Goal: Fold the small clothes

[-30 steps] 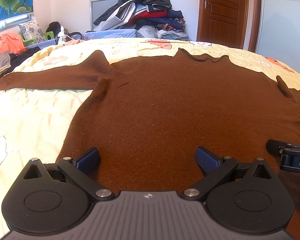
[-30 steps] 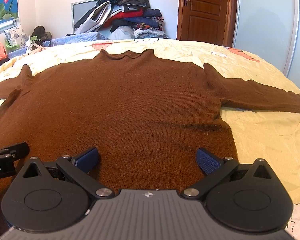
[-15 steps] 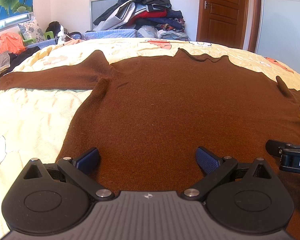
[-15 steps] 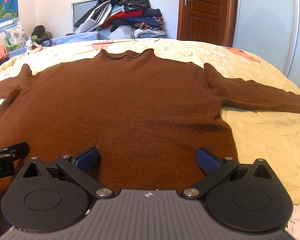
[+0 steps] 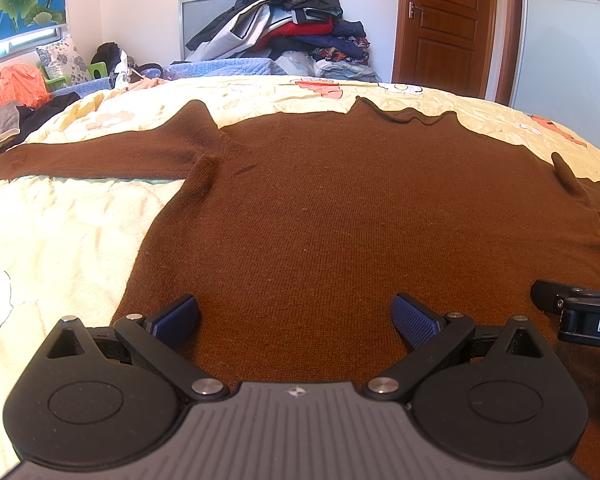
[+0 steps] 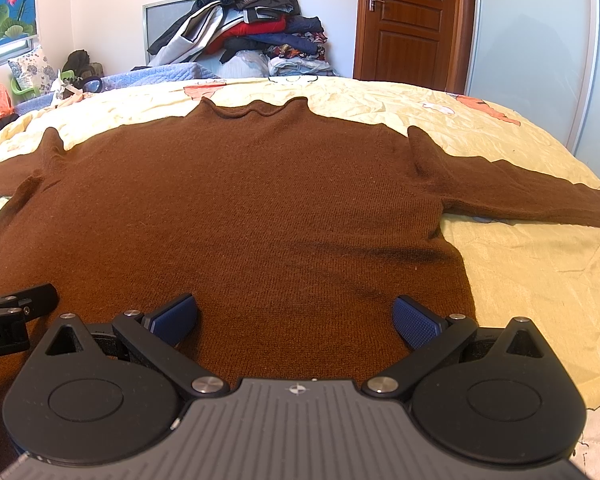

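A brown knit sweater (image 5: 340,208) (image 6: 240,200) lies flat on the bed, collar at the far side and both sleeves spread outward. My left gripper (image 5: 296,316) hovers open over the sweater's hem near its left side, nothing between its blue pads (image 5: 414,318). My right gripper (image 6: 296,316) is open too, over the hem near the right side, holding nothing. Each gripper shows at the edge of the other's view: the right gripper (image 5: 580,312) at the far right of the left wrist view, the left gripper (image 6: 12,312) at the far left of the right wrist view.
The yellow patterned bedspread (image 5: 60,240) (image 6: 540,280) lies bare on both sides of the sweater. A heap of clothes (image 5: 284,28) is piled against the far wall, a brown door (image 6: 408,20) stands to its right, and loose items (image 5: 16,92) lie at the far left.
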Motion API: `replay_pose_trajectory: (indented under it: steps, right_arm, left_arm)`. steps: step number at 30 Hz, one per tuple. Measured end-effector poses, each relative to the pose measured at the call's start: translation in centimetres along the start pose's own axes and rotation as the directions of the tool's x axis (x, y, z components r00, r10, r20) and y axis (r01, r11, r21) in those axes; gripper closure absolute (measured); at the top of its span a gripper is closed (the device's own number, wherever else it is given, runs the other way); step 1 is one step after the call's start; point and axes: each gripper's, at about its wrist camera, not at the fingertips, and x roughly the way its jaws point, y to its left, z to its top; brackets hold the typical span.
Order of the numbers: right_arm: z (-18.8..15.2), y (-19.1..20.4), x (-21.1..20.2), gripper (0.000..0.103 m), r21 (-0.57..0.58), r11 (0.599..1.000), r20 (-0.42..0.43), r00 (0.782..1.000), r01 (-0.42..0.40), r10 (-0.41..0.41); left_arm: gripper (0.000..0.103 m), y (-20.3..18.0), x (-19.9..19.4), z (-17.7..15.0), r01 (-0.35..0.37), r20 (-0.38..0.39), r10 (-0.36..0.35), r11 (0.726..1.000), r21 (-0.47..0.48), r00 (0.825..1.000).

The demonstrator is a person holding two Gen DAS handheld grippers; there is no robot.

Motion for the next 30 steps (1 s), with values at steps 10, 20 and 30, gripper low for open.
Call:
replay_pose_trajectory:
  steps: [10,20,30]
  right_arm:
    - [5.5,-9.5,-3.1,0.0,0.313,0.917,0.17,0.964,-0.249,0.203]
    - [5.6,-27.9,0.0,0.0,0.5,0.828,-0.062,0.964,0.253,-0.257]
    - [3.7,-40.0,1.0,0.0,0.699,0.675,-0.048,0.957,0.236,-0.285]
  left_arm:
    - [0.0,0.0,0.0,0.0,0.0,0.0,0.0,1.0,0.0,1.0]
    - [0.0,0.0,0.0,0.0,0.0,0.0,0.0,1.0,0.0,1.0]
    - [0.0,0.0,0.1,0.0,-0.002,0.0,0.002,1.0,0.001,1.0]
